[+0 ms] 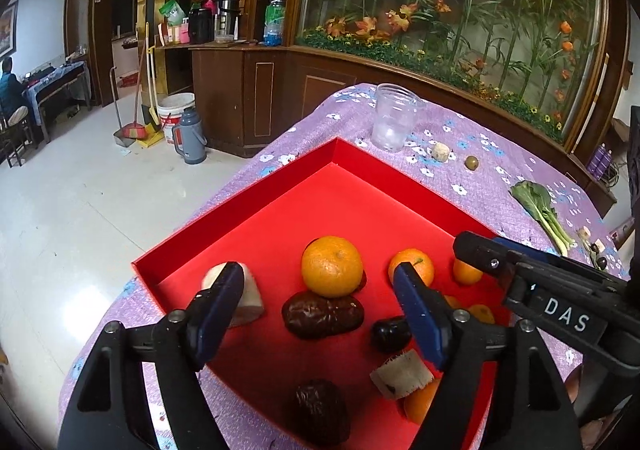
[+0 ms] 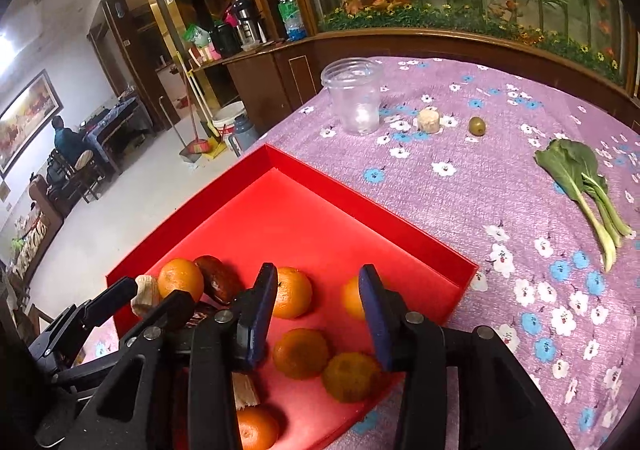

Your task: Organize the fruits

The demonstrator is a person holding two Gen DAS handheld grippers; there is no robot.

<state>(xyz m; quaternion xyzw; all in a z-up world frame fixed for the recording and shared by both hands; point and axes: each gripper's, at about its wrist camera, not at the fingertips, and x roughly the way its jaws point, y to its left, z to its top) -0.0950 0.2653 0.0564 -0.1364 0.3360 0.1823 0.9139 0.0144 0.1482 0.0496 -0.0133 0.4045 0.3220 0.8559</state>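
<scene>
— Where's the fruit?
— Oranges (image 2: pixel 292 298) sit in the red box (image 2: pixel 400 217); one green fruit (image 2: pixel 477 126) lies out on the cloth (image 2: pixel 480 189).
— Your claws?
— My right claw (image 2: pixel 318 314) and left claw (image 1: pixel 320 302) are both spread, empty. I'd reach for the stray slowly and pinch gently.

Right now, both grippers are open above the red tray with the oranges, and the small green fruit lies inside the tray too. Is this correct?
Not quite: the small green fruit lies outside the red tray, on the purple floral cloth near the clear plastic cup, as the right wrist view shows. The rest holds: left gripper and right gripper are open.
</scene>
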